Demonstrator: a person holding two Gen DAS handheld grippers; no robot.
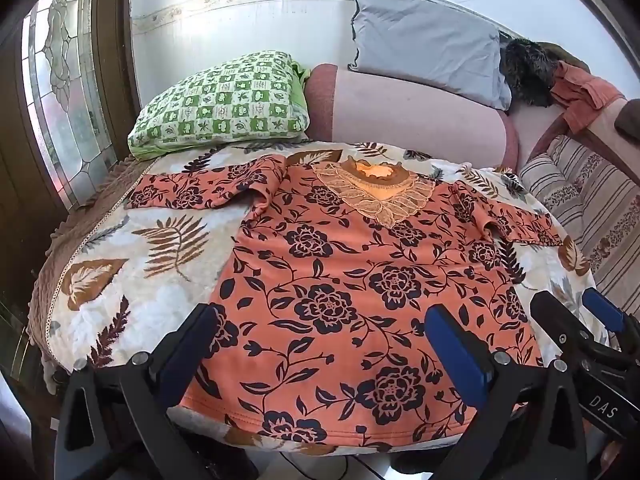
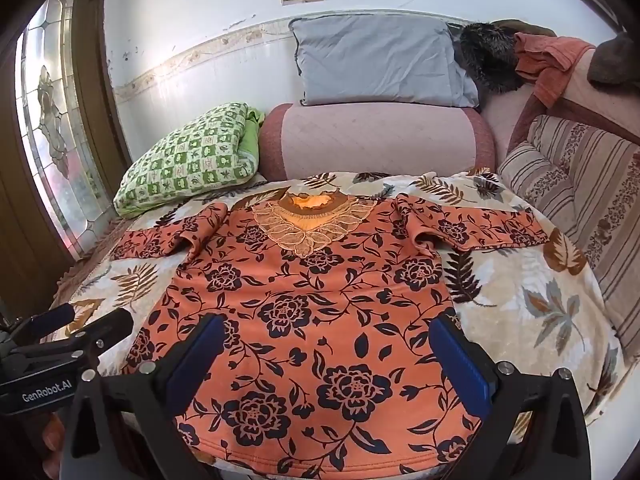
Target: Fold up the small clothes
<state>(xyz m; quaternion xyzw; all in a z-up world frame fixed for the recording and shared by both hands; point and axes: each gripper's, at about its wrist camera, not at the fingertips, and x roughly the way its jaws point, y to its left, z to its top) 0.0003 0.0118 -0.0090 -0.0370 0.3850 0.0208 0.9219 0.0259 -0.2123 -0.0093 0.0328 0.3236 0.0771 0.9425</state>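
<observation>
And here we are over the bed, with the orange floral top [image 1: 352, 280] spread face up on the leaf-print blanket [image 1: 120, 280], lace collar [image 1: 372, 192] at the far end, hem nearest us and both sleeves thrown out to the sides. Our left gripper [image 1: 320, 344] hangs just above the hem with its blue-padded fingers [image 1: 456, 344] spread wide and nothing between them; our right gripper [image 2: 328, 356] is the same story, wide apart and empty, hovering over the lower body of the cloth. Neither looks to be touching fabric yet, so we judge the fold has not begun. To start it well, we probably want each gripper out toward its own side of the garment, one finger slipped under the edge so we pinch only the top and not the plush blanket beneath. The left sleeve [image 1: 200, 192] is rumpled near the shoulder and the right sleeve [image 2: 472, 232] has a crease at the armpit, so bringing those in flat first should keep the bundle tidy. The knit looks soft and floppy, so a shallow bite may slip; a deeper one seems safer. The green checked pillow [image 1: 224, 104] and grey pillow [image 2: 380, 60] sit well clear beyond the collar.
</observation>
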